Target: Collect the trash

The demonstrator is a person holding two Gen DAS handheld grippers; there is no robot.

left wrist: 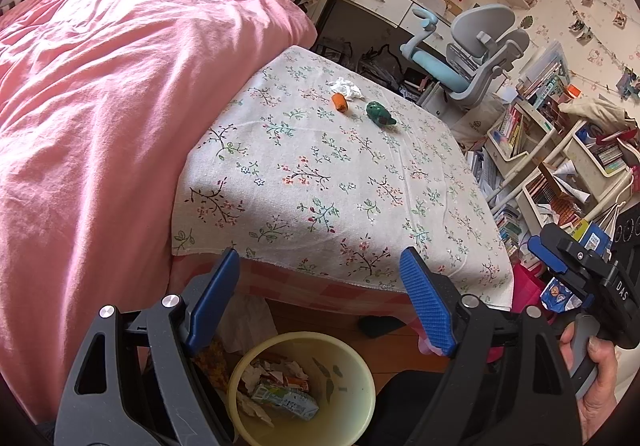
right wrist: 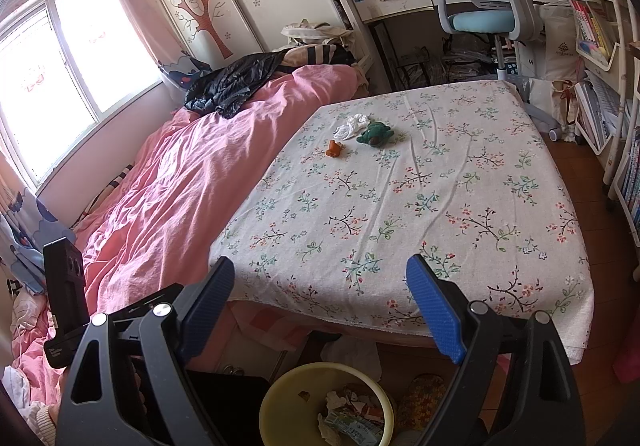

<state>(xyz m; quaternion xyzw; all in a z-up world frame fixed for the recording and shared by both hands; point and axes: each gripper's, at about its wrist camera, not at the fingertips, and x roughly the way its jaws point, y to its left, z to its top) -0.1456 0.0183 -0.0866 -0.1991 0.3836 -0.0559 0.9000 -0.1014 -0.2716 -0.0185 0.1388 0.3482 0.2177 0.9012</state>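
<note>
The left gripper (left wrist: 320, 298) and right gripper (right wrist: 320, 306) both gape empty, the crumpled tissue (right wrist: 352, 125) far off at twelve o'clock, neither plainly nearer.

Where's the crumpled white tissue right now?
On the floral tablecloth, far side in both views, the tissue lies beside the orange piece and green toy.

Matt floral cloth (right wrist: 420, 182) on table, glossy plastic bin (left wrist: 360, 378), crumpled paper (left wrist: 346, 88)
</note>
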